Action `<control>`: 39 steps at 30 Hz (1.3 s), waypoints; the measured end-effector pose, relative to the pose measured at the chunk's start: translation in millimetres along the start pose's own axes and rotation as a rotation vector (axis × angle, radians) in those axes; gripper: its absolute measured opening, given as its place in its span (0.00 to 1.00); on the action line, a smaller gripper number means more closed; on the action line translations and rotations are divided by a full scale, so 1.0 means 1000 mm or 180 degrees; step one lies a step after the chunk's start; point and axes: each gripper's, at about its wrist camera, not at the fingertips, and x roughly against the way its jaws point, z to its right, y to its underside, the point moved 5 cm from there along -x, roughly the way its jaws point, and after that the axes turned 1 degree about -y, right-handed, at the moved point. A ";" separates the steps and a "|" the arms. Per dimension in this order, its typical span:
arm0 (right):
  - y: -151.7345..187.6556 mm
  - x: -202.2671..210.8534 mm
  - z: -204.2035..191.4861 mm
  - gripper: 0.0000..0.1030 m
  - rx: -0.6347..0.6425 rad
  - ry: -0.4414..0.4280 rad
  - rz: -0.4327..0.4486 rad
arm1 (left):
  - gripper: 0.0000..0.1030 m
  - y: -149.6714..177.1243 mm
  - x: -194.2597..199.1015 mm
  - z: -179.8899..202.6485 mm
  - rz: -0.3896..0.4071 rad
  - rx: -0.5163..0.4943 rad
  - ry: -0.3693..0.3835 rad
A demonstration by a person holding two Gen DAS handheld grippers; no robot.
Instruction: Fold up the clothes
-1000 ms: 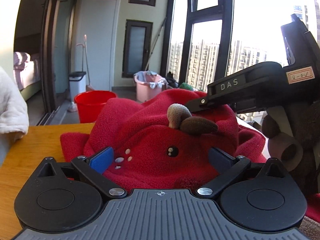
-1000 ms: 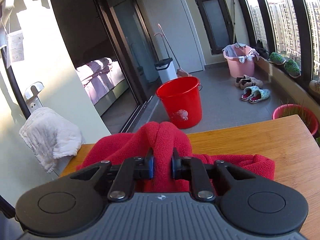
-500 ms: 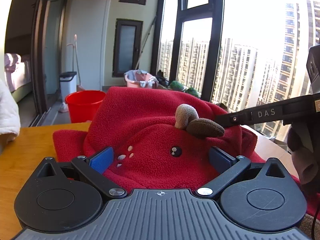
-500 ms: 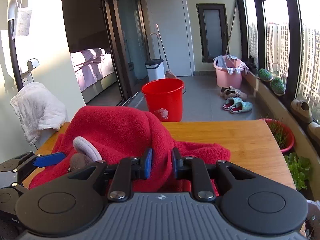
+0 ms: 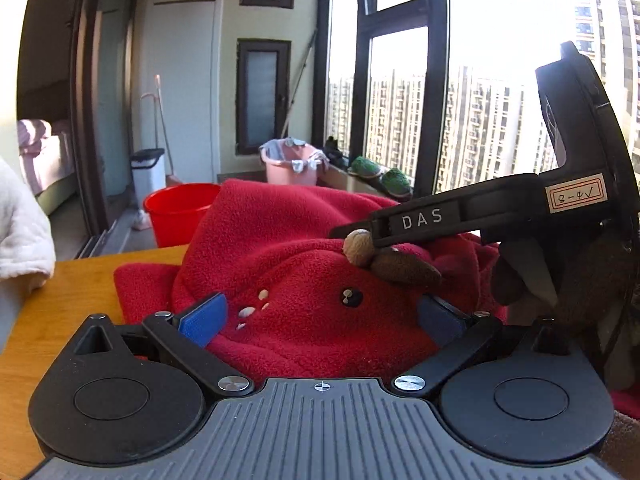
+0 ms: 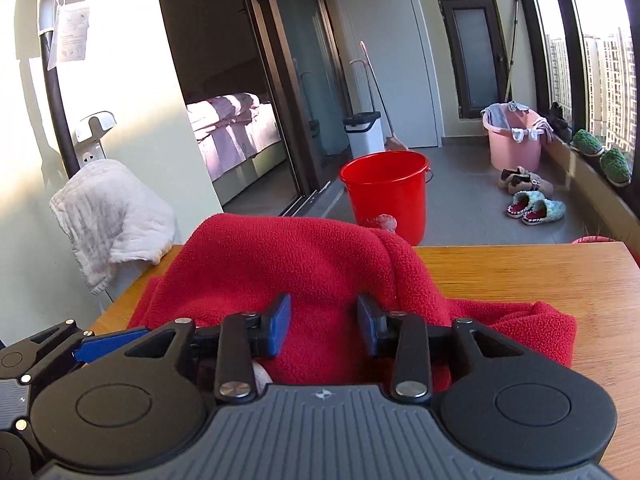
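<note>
Wooden desk (image 6: 520, 276) on a glazed balcony, low sun, high-rise blocks outside the windows. Red fleece garment (image 6: 288, 264) is heaped on the desk, bunched up into a mound rather than flat. Flat part spreads toward the desk's left edge in the left wrist view (image 5: 144, 284) and out to a low flap on the right in the right wrist view. Long axis hard to call in this state; the bulk runs roughly across both views, left to right. Hood face is up and toward the left camera: black eye (image 5: 351, 297), white dots, grey-and-brown antler (image 5: 384, 260) on top.

Left gripper (image 5: 320, 312): fingers spread wide, blue pads either side of the hood face, fleece lying between them, nothing pinched. Right gripper (image 6: 323, 324): fingers partly apart, fleece between the pads, not clamped. In the left wrist view the right gripper's finger (image 5: 424, 218), marked DAS, sits right at the antler; contact can't be confirmed.

Off the desk: white towel (image 6: 112, 208) hangs just beyond the left edge by the wall. Red bucket (image 6: 386, 192) on the floor past the far edge, white bin (image 6: 364, 132) and pink tub (image 6: 514, 140) further back, slippers (image 6: 536, 210) near the window sill, bed (image 6: 232, 124) visible through the sliding door.
</note>
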 end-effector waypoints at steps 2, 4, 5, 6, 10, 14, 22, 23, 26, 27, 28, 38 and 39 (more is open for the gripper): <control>-0.007 0.005 -0.003 0.35 0.0034 0.0056 -0.0030 | 1.00 -0.001 0.001 -0.001 0.0019 0.0020 0.0015; -0.017 0.015 -0.012 0.43 0.0295 0.0201 0.0080 | 1.00 -0.002 0.001 -0.002 0.0023 0.0052 0.0022; -0.023 0.020 -0.014 0.51 0.0418 0.0286 0.0194 | 1.00 -0.002 0.001 -0.003 0.0030 0.0067 0.0029; -0.030 0.024 -0.014 0.74 0.0500 0.0396 0.0305 | 1.00 -0.002 0.001 -0.003 0.0033 0.0077 0.0035; -0.038 0.011 0.004 0.87 0.0234 0.0468 0.0159 | 1.00 -0.002 0.002 -0.004 0.0032 0.0087 0.0041; -0.012 -0.016 0.015 0.85 -0.0235 0.0277 -0.0184 | 1.00 -0.002 0.002 -0.005 0.0040 0.0108 0.0043; -0.049 0.042 -0.011 0.13 -0.0121 -0.0118 0.0233 | 1.00 -0.004 0.019 -0.023 0.0307 0.0513 0.0177; -0.047 0.050 -0.011 0.13 -0.0079 -0.0119 0.0244 | 1.00 -0.004 0.020 -0.024 0.0313 0.0540 0.0210; -0.020 0.056 0.000 0.13 -0.0024 0.0065 0.0045 | 1.00 -0.005 0.024 -0.024 0.0266 0.0549 0.0323; -0.005 0.052 0.008 0.13 -0.0032 0.0155 -0.0072 | 1.00 -0.006 0.028 -0.025 0.0253 0.0593 0.0384; 0.009 0.049 0.017 0.13 -0.0069 0.0218 -0.0172 | 1.00 -0.009 0.032 -0.026 0.0263 0.0648 0.0483; 0.019 0.057 0.034 0.19 0.0009 0.0129 -0.0154 | 1.00 -0.030 -0.014 -0.015 -0.0119 0.0478 0.0657; 0.010 0.064 0.035 0.26 0.0030 0.0099 -0.0078 | 1.00 -0.024 -0.017 -0.019 -0.0191 0.0479 0.0652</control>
